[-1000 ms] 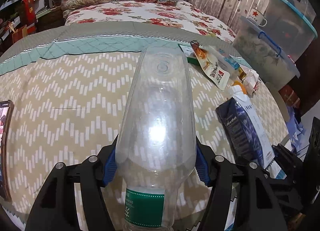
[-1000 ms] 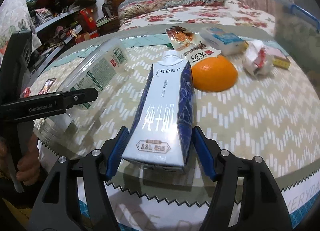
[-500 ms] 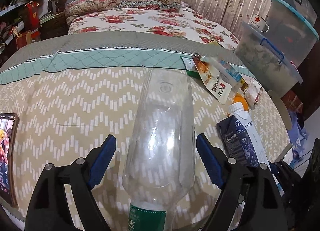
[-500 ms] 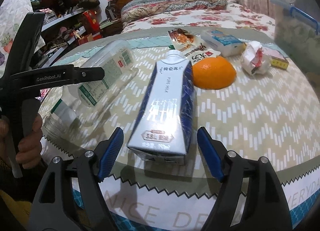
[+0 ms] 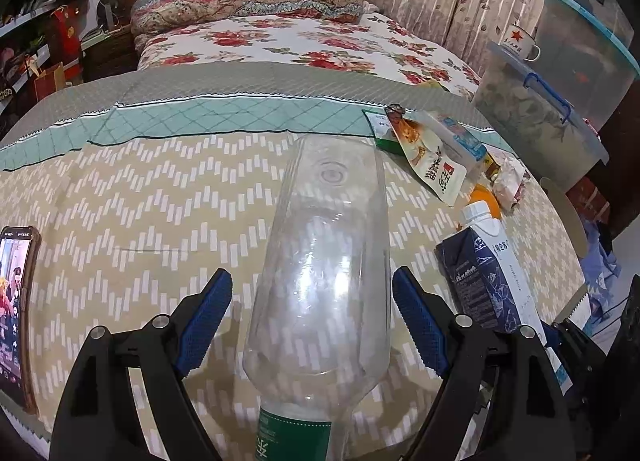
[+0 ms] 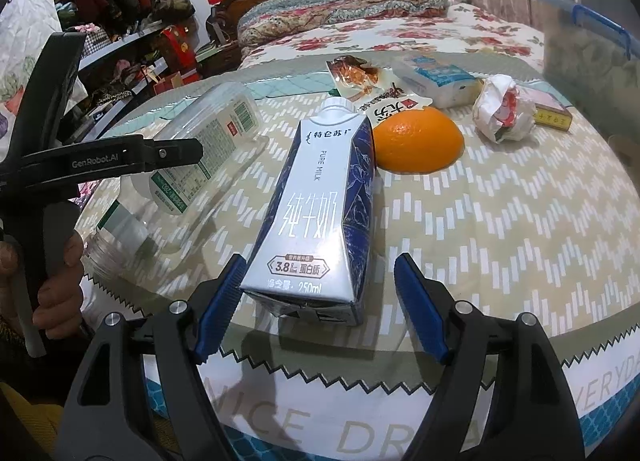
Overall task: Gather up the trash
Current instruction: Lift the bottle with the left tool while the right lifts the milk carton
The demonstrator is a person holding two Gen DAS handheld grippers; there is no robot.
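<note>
The worktop [image 6: 500, 221] is round and covered with a beige chevron cloth edged in teal. On it, a clear bottle [image 5: 324, 261] lies on its side near the front edge, with a milk carton [image 6: 320, 213] lying beside it. Behind the carton sit an orange [image 6: 416, 141], a snack packet [image 6: 372, 89], a small box [image 6: 440, 81], a crumpled wrapper [image 6: 502, 109] and a flat yellow box [image 6: 552, 111]. A phone [image 5: 14, 301] lies at the left edge.
</note>
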